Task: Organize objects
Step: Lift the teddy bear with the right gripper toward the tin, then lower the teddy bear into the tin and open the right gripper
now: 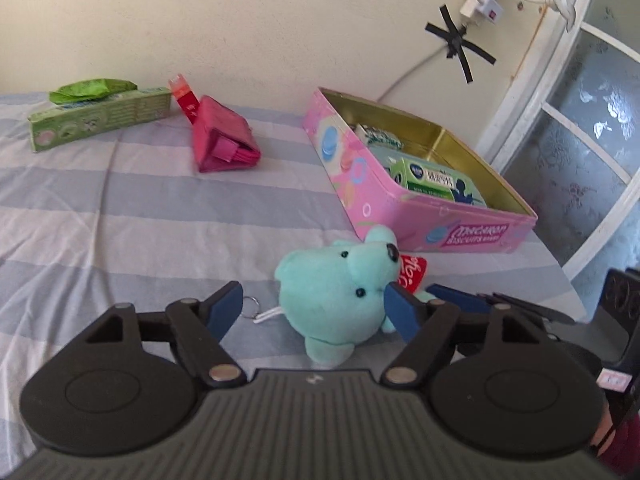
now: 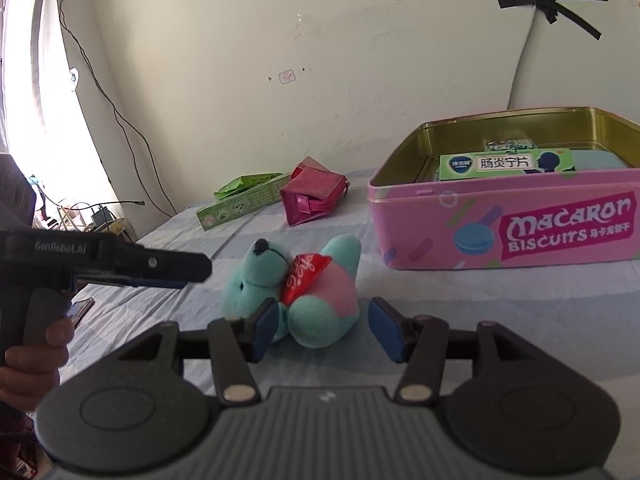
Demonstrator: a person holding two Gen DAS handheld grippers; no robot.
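A teal plush bear [image 1: 340,292] with a red scarf and a key ring lies on the striped bed; it also shows in the right wrist view [image 2: 304,292]. My left gripper [image 1: 316,310] is open with the bear's head between its blue pads. My right gripper [image 2: 324,326] is open around the bear's body, apart from it on the right side. The left gripper shows at the left of the right wrist view [image 2: 160,270]. A pink biscuit tin [image 1: 404,196] stands open behind the bear, holding a green medicine box [image 2: 506,164] and other packets.
A magenta wallet [image 1: 222,140] and a long green box [image 1: 100,116] with a green packet on top lie farther back near the wall. A window frame [image 1: 560,120] is to the right of the bed. Cables hang on the wall [image 2: 100,92].
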